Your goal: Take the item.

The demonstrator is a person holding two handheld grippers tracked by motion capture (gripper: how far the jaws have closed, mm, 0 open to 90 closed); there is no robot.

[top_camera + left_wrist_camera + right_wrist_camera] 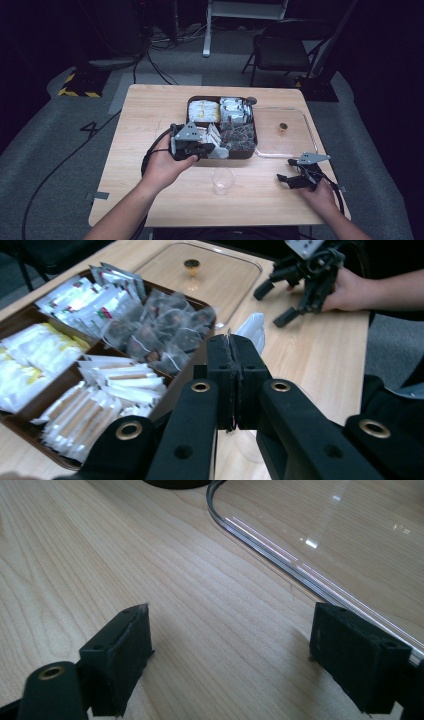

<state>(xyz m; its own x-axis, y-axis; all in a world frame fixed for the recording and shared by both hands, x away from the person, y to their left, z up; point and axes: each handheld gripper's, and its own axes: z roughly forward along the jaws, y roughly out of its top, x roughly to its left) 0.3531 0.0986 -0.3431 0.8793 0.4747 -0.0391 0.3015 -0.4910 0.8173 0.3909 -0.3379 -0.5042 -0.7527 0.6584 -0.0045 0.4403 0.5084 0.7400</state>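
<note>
Tea-making looks to be the work in hand, at the step of carrying a packet out of the dark brown compartmented tray [192,102] toward the clear plastic cup [222,180] that stands just in front of that tray. In the left gripper view the left gripper [231,347] has its black jaws clenched, a small white paper sachet [251,329] pinched between the tips and sticking out beyond them; from above it hangs over the tray's near edge, beside the compartment of dark tea bags [238,134]. The right gripper [283,169] rests on the light wooden table [150,110] to the right of the tray, its jaws spread wide and holding nothing, close against the rim of the clear rectangular lid [280,540] that lies flat there. My judgement is that the next move calls for bringing the sachet from the tray's edge to directly above the cup before letting go, since the cup is light and could tip if struck.
</note>
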